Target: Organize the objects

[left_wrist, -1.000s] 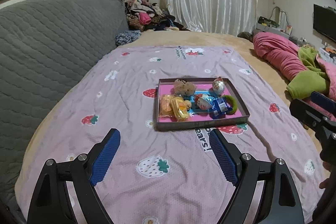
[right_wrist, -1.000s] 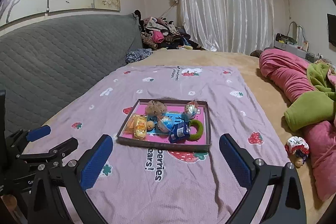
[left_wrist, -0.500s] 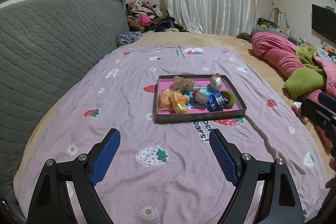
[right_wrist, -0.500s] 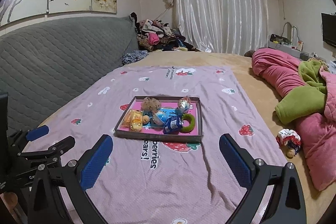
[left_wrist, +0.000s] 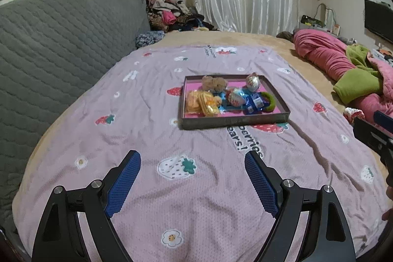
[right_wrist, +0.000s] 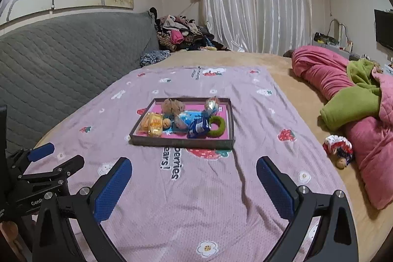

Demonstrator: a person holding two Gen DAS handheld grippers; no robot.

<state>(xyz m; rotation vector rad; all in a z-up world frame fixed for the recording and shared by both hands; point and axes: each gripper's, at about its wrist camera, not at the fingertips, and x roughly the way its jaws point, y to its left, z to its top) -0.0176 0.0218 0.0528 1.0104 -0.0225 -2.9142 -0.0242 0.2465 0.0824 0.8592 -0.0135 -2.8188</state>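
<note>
Lilac strawberry-print blanket [left_wrist: 152,139] is covering the near part of the bed, and the shallow cardboard tray [left_wrist: 235,120] is sitting near its middle, long side running across my view. I am holding both tools short of it: the tray is lying ahead of and well apart from both sets of jaws. The left gripper [left_wrist: 192,178] is gaping wide with nothing between its blue pads [left_wrist: 124,182], and the right gripper [right_wrist: 194,184] is likewise spread and empty. From the left, the tray is lying ahead and slightly right; from the right, ahead and slightly left. I am judging neither hand clearly nearer. Inside, the yellow snack packets [left_wrist: 202,102] are at the tray's left end, the green ring [left_wrist: 267,102] at its right.
</note>
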